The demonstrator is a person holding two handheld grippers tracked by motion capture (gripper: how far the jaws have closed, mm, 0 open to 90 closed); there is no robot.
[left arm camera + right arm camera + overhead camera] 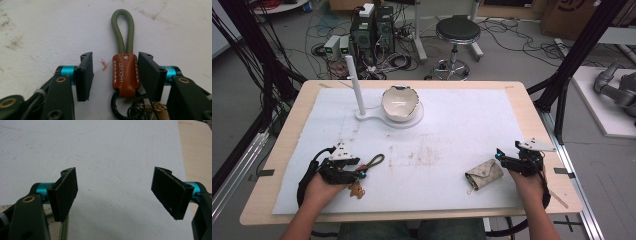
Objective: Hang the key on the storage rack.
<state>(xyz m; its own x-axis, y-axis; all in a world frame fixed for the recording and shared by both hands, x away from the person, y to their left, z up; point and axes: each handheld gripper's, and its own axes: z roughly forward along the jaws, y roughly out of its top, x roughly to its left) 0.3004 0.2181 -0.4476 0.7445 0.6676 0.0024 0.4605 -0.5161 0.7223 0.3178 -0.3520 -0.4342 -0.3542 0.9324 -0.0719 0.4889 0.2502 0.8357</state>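
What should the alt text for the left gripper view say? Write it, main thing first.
A brown leather key fob with an olive cord loop lies between the open left gripper, close against one jaw. Metal rings hang below it on a stained white mat.

brown leather key fob stamped "HICKAET", partly unclear

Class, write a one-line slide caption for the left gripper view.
Open left tongs straddle a brown leather keychain with an olive cord loop on the stained white mat.
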